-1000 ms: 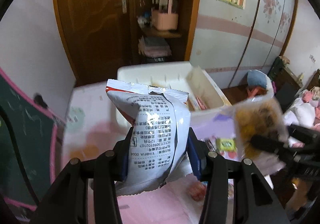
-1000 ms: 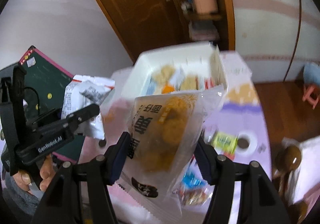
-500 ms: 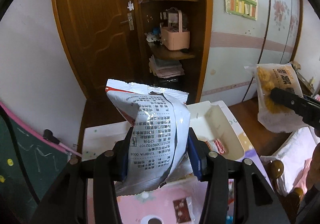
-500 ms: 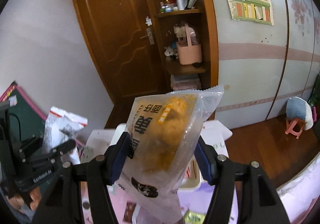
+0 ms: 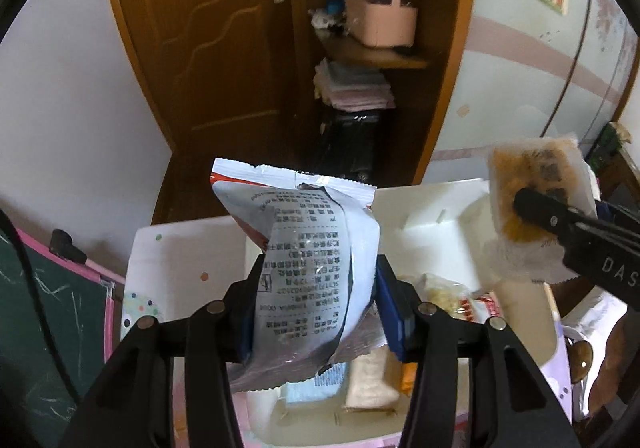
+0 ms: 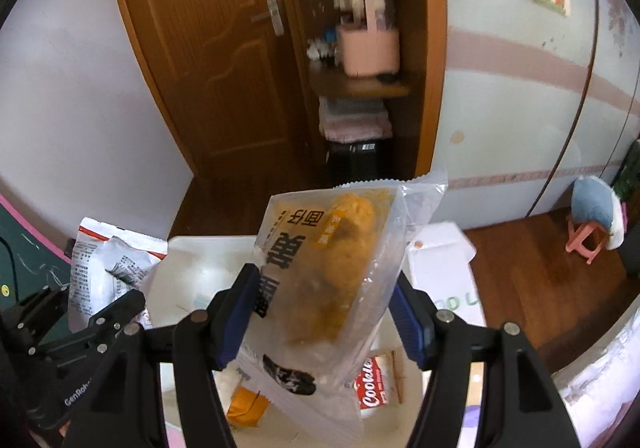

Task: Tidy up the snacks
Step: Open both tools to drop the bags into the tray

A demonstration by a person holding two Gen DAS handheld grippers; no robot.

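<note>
My left gripper (image 5: 316, 312) is shut on a white and silver snack bag (image 5: 308, 264) with printed text and holds it upright over the white storage bin (image 5: 424, 216). My right gripper (image 6: 324, 316) is shut on a clear bag of yellow fried snacks (image 6: 332, 276), also above the bin (image 6: 192, 260). The right gripper and its bag (image 5: 532, 188) show at the right of the left wrist view. The left gripper's bag (image 6: 100, 268) shows at the left of the right wrist view. Several snack packets lie in the bin, among them a red cookie pack (image 6: 372, 388).
The bin stands on a pink and white table (image 5: 176, 248). A green chalkboard (image 5: 44, 312) is at the left. Behind are a brown door (image 5: 212, 48), a shelf with a pink basket (image 5: 380, 20), and a small stool (image 6: 592, 224) on the wooden floor.
Both grippers have tilted back down and moved over the bin with their bags still held. The bin's inside is now in view below them.
</note>
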